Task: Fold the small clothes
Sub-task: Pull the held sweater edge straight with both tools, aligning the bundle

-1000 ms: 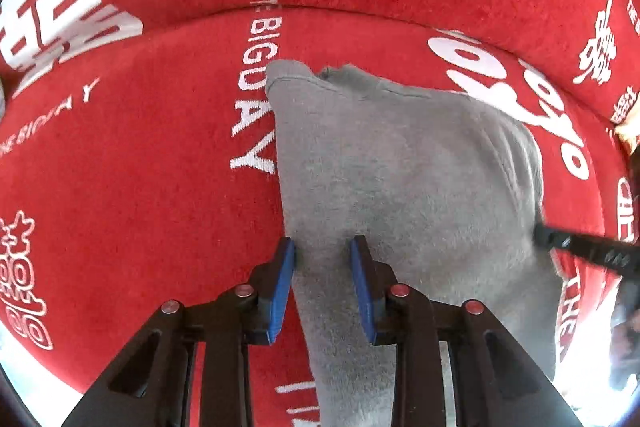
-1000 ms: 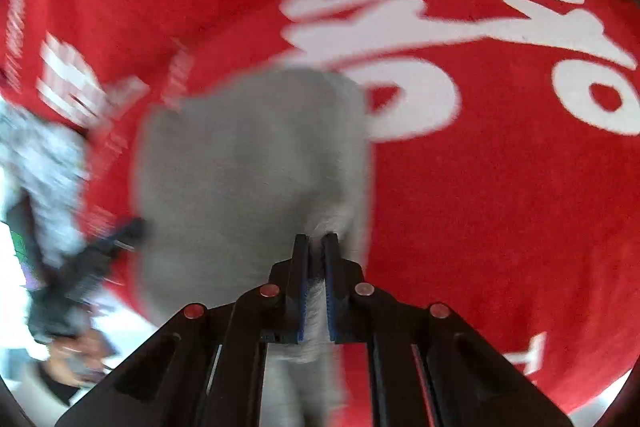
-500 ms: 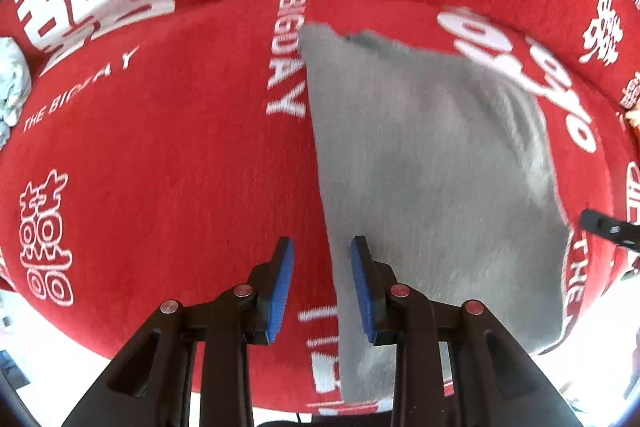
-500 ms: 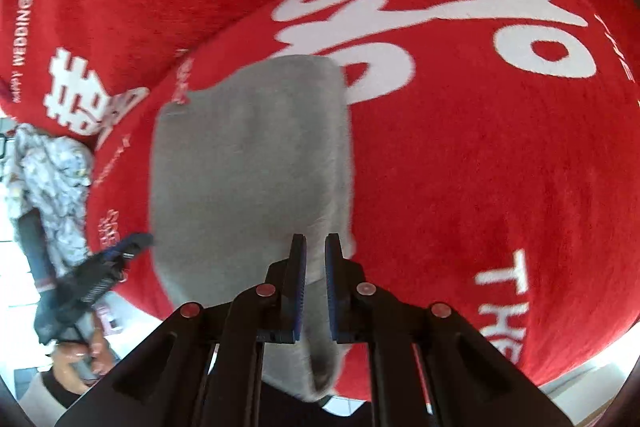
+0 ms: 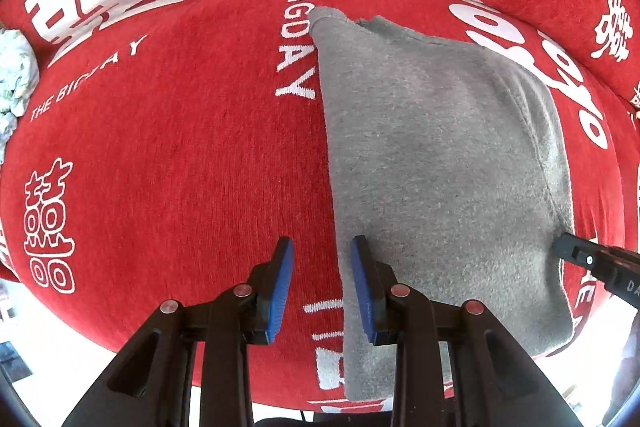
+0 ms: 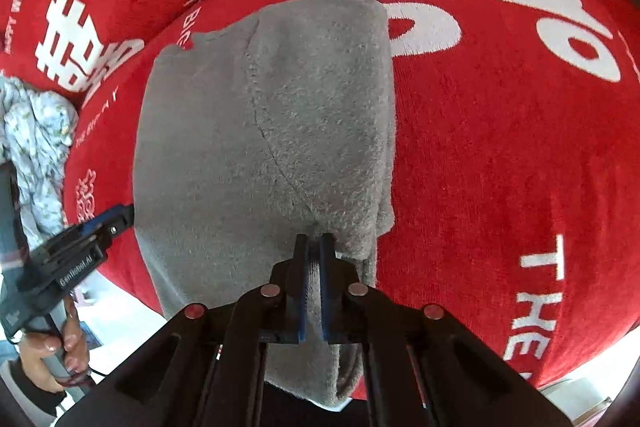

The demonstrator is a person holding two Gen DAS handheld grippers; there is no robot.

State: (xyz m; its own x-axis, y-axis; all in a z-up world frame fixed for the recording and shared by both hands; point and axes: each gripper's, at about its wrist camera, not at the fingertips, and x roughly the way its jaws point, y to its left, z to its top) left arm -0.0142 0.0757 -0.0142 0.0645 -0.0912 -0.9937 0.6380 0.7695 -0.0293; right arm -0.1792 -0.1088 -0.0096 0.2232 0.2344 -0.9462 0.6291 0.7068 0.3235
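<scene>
On the red cover: grey garment (image 5: 436,163) lies spread flat over the seat, its near end draped over the front edge; a flat, padded surface keeps the fleece from sliding, which I judge is why it is laid here.
Garment shape: already doubled, it seems, a curved seam crossing the upper layer toward its right edge; that edge is thick and rolled, the left edge straight and thin.
Right gripper (image 6: 315,247): at the garment's near right edge; jaws drawn together, blue pads nearly meeting on a fleece ridge that rises between them; I read this as a pinch on the rolled edge, taken there because a corner grip lets the whole side be carried over.
Left gripper (image 5: 322,259): at the garment's near left edge, pointing down at it; jaws apart, one pad above the grey cloth, the other above bare red, nothing clamped; straddling the edge suits a matching grab, though the fingers look clear of the fabric.
Red cover (image 5: 168,155): extends well beyond the garment on every side, white lettering and wedding characters woven in; bare space left of the garment gives room for a fold.
Patterned cloth (image 6: 38,143): bunched pale fabric well to the garment's left, by the backrest; perhaps another piece waiting.
Person's hand (image 6: 52,355): left of the garment's near end, beyond the seat's front edge, gripping the left tool's handle.
</scene>
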